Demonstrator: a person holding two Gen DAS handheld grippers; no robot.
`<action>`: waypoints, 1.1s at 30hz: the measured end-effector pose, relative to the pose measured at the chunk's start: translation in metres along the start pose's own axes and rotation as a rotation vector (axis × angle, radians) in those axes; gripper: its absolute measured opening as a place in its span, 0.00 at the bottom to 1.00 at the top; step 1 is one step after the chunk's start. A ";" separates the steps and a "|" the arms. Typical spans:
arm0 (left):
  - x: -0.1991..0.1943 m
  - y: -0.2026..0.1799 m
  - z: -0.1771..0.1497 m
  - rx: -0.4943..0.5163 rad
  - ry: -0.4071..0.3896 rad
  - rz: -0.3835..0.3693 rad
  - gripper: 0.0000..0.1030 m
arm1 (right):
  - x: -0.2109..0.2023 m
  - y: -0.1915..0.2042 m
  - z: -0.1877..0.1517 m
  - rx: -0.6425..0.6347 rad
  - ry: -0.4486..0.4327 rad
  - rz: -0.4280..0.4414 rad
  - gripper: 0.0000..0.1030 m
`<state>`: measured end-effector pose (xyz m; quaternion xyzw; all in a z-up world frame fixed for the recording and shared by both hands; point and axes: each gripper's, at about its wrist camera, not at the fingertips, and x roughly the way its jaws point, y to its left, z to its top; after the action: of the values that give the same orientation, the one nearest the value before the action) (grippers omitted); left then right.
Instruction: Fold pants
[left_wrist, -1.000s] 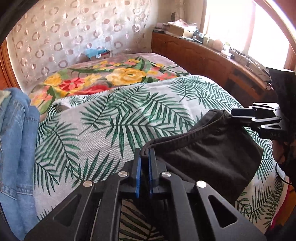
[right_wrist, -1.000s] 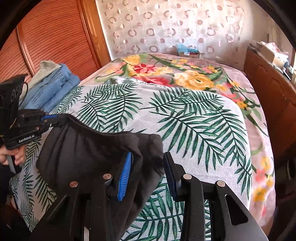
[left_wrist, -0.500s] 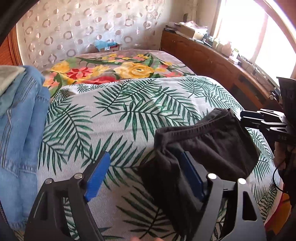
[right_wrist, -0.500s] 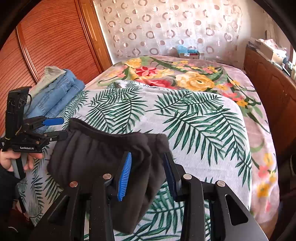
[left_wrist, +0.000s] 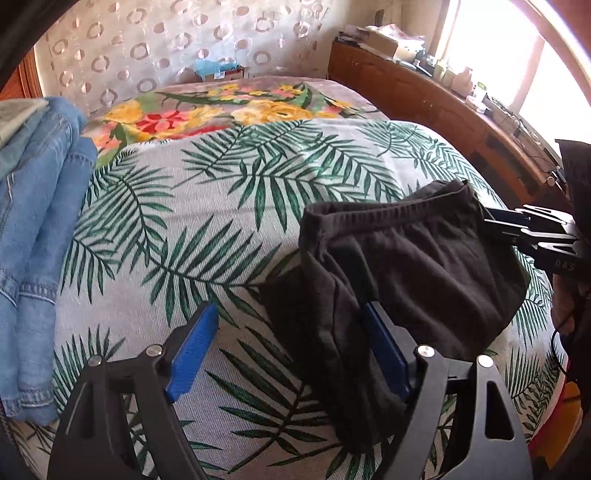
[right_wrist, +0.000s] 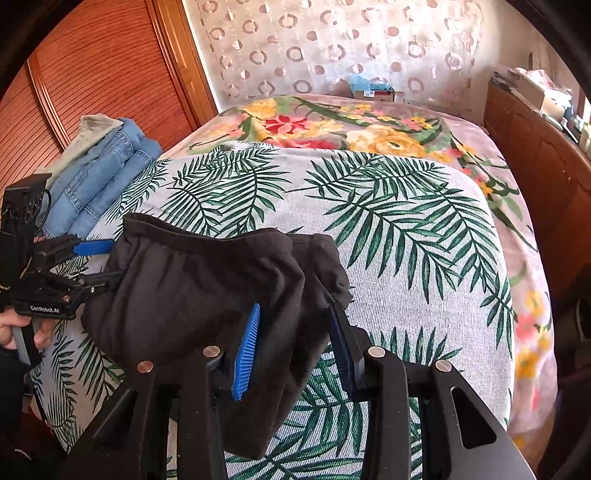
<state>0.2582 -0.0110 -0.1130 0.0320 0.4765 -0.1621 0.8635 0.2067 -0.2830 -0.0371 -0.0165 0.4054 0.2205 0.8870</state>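
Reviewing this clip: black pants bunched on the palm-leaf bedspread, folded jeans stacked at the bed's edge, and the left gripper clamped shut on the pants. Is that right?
Not quite. The left gripper is open: in the left wrist view its blue pads stand wide apart, clamping nothing. The black pants do lie bunched on the palm-leaf bedspread, with the folded jeans at the bed's edge.

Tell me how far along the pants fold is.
Done: black pants sit folded into a compact bundle on the palm-leaf cover; folded jeans stacked aside. In hand: right gripper pinches one corner; left gripper open. Left: lay that corner down, probably stack it.
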 end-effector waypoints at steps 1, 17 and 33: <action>0.000 0.000 0.000 0.002 -0.001 0.002 0.78 | 0.001 0.000 0.000 0.002 0.000 0.001 0.38; -0.001 -0.006 -0.001 -0.033 -0.044 -0.012 0.68 | 0.010 -0.004 -0.003 0.028 -0.006 0.000 0.38; -0.002 -0.015 -0.003 -0.050 -0.047 -0.100 0.16 | 0.013 -0.007 -0.001 0.024 -0.006 0.013 0.35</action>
<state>0.2503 -0.0244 -0.1117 -0.0171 0.4610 -0.1937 0.8659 0.2158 -0.2849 -0.0483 -0.0027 0.4052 0.2215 0.8870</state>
